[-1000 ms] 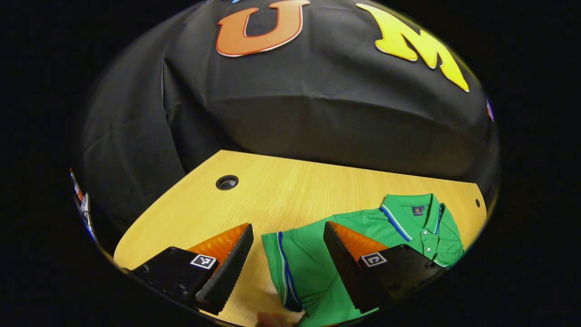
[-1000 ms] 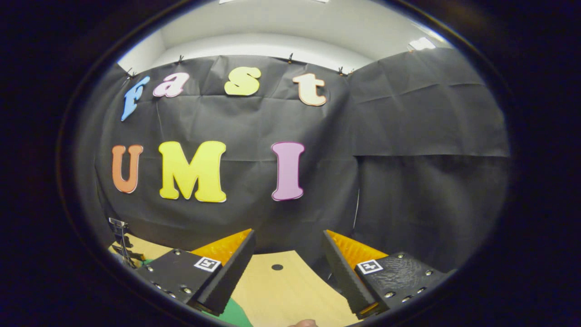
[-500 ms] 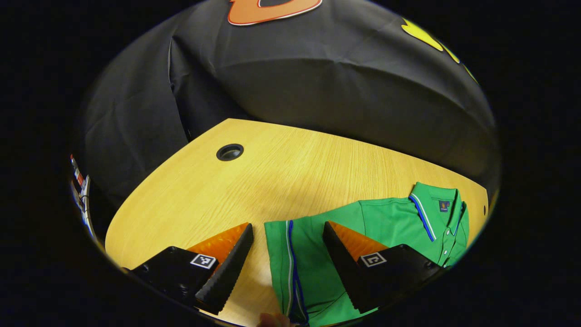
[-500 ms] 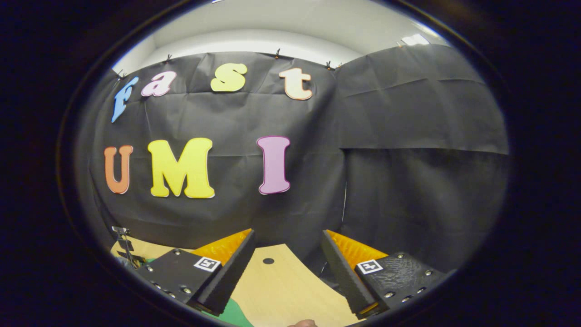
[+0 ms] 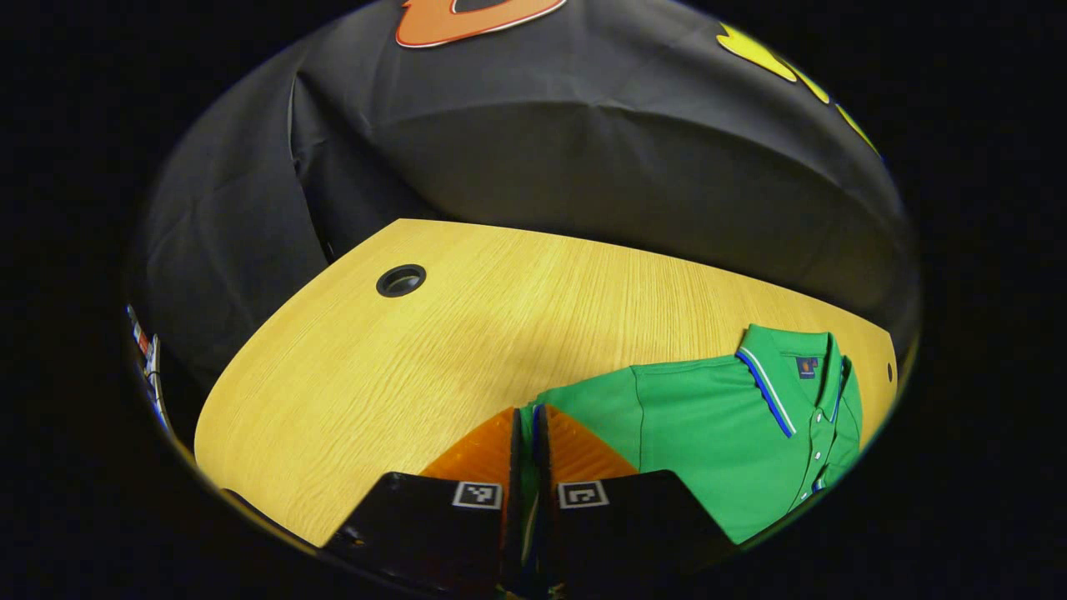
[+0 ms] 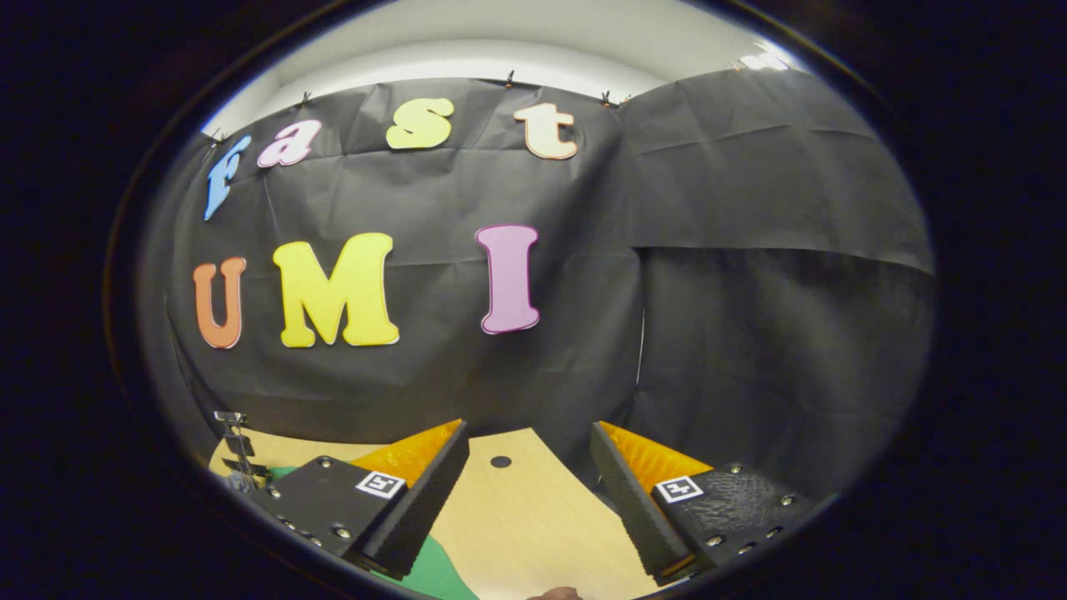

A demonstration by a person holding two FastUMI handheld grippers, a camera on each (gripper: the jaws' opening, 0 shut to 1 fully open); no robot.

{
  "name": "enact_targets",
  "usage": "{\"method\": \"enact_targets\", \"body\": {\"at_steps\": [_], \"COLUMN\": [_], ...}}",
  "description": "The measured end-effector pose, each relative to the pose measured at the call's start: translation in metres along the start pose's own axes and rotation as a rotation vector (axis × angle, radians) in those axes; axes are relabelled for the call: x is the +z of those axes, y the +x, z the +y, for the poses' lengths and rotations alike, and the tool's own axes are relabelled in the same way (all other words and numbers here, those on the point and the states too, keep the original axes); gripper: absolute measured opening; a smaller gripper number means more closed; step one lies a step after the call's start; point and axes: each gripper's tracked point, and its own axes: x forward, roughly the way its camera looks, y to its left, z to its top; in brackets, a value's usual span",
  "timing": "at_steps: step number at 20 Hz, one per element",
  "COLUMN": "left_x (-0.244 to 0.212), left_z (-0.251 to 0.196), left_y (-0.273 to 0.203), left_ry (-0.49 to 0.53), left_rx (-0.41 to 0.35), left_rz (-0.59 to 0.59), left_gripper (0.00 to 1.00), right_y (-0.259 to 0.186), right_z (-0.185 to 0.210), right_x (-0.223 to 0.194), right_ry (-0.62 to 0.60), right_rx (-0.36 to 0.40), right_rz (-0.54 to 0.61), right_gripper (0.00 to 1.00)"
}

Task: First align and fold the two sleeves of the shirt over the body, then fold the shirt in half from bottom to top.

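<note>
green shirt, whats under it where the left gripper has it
The wooden table lies under the green shirt. The left gripper is shut on the sleeve edge; whatever is beneath that pinch is covered by its fingers.

A light wood-grain table (image 5: 467, 333) with a curved edge carries a green polo shirt (image 5: 717, 425), which lies flat toward the right of the left gripper view, its blue-and-white-trimmed collar (image 5: 783, 367) pointing to the table's far side. A round cable hole (image 5: 401, 281) is set in the bare tabletop, well apart from the shirt. In the right gripper view, a corner of green fabric (image 6: 433, 575) lies on the table (image 6: 525, 517), near another small hole (image 6: 500, 461).
</note>
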Motion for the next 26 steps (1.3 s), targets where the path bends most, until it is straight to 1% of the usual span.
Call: {"method": "enact_targets", "body": {"at_steps": [1, 3, 4, 5, 6, 8, 9, 10, 12, 13, 14, 15, 17, 18, 20, 21, 26], "left_x": [-0.002, -0.003, -0.001, 0.002, 0.004, 0.012, 0.015, 0.020, 0.025, 0.028, 0.028, 0.030, 0.030, 0.029, 0.025, 0.023, 0.007], "left_z": [-0.005, -0.005, -0.006, -0.006, -0.007, -0.008, -0.010, -0.012, -0.020, -0.023, -0.031, -0.039, -0.054, -0.061, -0.076, -0.085, -0.116], "left_y": [-0.002, -0.004, -0.005, -0.007, -0.010, -0.016, -0.021, -0.024, -0.033, -0.038, -0.041, -0.046, -0.055, -0.059, -0.069, -0.075, -0.093], "left_ry": [0.011, 0.046, 0.047, 0.040, 0.033, 0.034, 0.036, 0.040, 0.048, 0.050, 0.049, 0.051, 0.081, 0.099, 0.125, 0.134, 0.193], "left_rx": [-0.008, -0.014, -0.017, -0.019, -0.022, -0.033, -0.040, -0.043, -0.059, -0.067, -0.076, -0.088, -0.112, -0.122, -0.143, -0.156, -0.203], "left_rz": [0.007, 0.012, 0.011, 0.006, -0.002, -0.021, -0.028, -0.040, -0.060, -0.066, -0.074, -0.084, -0.102, -0.106, -0.112, -0.116, -0.114], "left_gripper": [0.03, 0.03, 0.04, 0.03, 0.03, 0.03, 0.03, 0.03, 0.03, 0.03, 0.03, 0.03, 0.03, 0.03, 0.03, 0.03, 0.03], "right_y": [-0.001, -0.002, -0.002, -0.003, -0.003, -0.003, -0.003, -0.002, -0.004, -0.005, -0.005, -0.005, -0.007, -0.008, -0.009, -0.009, -0.017], "right_z": [0.000, 0.000, 0.000, -0.001, -0.003, -0.005, -0.004, -0.004, -0.003, -0.002, -0.002, -0.002, -0.003, -0.003, -0.004, -0.005, -0.012], "right_x": [0.000, 0.001, 0.001, 0.000, -0.001, 0.000, -0.002, -0.002, -0.003, -0.003, -0.002, -0.002, -0.003, -0.003, -0.003, -0.004, -0.001], "right_ry": [-0.008, -0.019, -0.013, -0.006, 0.001, 0.021, 0.029, 0.032, 0.029, 0.029, 0.031, 0.034, 0.044, 0.050, 0.060, 0.062, 0.092], "right_rx": [0.001, 0.000, 0.002, 0.001, 0.000, 0.000, 0.002, 0.003, 0.009, 0.013, 0.017, 0.017, 0.022, 0.026, 0.030, 0.029, 0.035], "right_rz": [-0.002, -0.005, -0.003, -0.001, 0.000, -0.001, -0.003, -0.007, -0.013, -0.015, -0.017, -0.019, -0.019, -0.017, -0.020, -0.022, -0.026], "right_gripper": [0.93, 0.93, 0.93, 0.90, 0.96, 0.96, 0.93, 0.93, 0.93, 0.96, 0.93, 0.96, 0.96, 0.93, 0.93, 0.90, 0.92]}}
